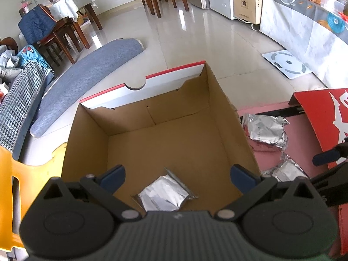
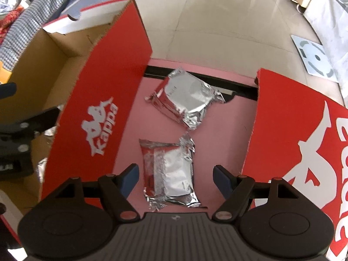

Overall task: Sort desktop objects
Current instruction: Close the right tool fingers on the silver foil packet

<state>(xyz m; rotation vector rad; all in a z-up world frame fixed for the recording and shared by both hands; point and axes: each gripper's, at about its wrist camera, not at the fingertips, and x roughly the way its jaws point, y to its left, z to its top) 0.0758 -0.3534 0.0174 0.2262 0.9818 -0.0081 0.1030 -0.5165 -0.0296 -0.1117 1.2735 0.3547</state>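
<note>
- Right wrist view: right gripper (image 2: pixel 175 177) has fingers spread wide, empty, hovering over the near foil packet (image 2: pixel 170 174) on the pink tabletop (image 2: pixel 228 134).
- Near packet lies flat between the two red box walls. Its long axis runs roughly toward/away from the camera, and the crimped, torn-looking end points away toward the far foil packet (image 2: pixel 187 100).
- Far packet sits diagonally, long axis from upper left to lower right; its lower corner is just beside the near packet's crumpled tip. Cannot tell if they touch.
- Left wrist view: left gripper (image 1: pixel 177 177) also wide open and empty, above the open cardboard box (image 1: pixel 230 130). One foil packet in the box (image 1: pixel 163 195) lies on its floor at the near end, long axis diagonal.
- Risks, my read:
  - Foil is slick and crinkly. Closing across the puffed middle may squeeze it out sideways; pinching only a crimped edge may tear it or let it swing.
  - The neighbouring packet is close, so a fingertip could snag and drag it along.
  - The red box wall (image 2: pixel 104 100) is close on the left, so the left finger (image 2: pixel 130 176) could clip it while descending.
  - Both grippers are near the same box, so a collision is possible during transfer.
</note>
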